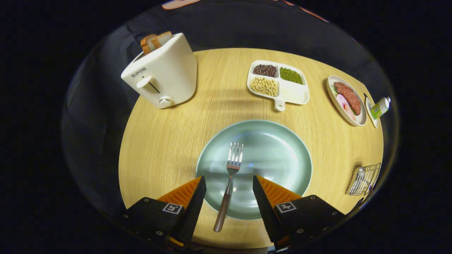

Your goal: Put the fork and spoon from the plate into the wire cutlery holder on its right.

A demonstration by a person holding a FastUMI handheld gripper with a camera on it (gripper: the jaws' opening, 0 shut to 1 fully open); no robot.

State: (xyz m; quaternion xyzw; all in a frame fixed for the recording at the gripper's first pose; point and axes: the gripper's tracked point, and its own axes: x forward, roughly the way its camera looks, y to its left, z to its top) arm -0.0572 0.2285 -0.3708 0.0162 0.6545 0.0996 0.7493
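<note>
Your toaster [163, 72] sits at the upper left of the frame with bread slices [155, 41] poking out of its slot; their lower parts are hidden inside. At lower centre your gripper [229, 183] is released, fingers spread wide and apart from the fork [229, 183], which lies between them with its tines on the green plate [282, 155] and its handle end past the near rim onto the wooden table [159, 141]. Above the plate, a divided tray [293, 93] holds dark beans, green beans and pale beans, with one section bare. Further right, an oval dish [332, 95] carries meat and pale slices, and a small bottle [380, 107] beside it is hard to make out. At lower right, the wire cutlery holder [363, 180] is partly cut off, and something shiny inside is too blurred to identify.
</note>
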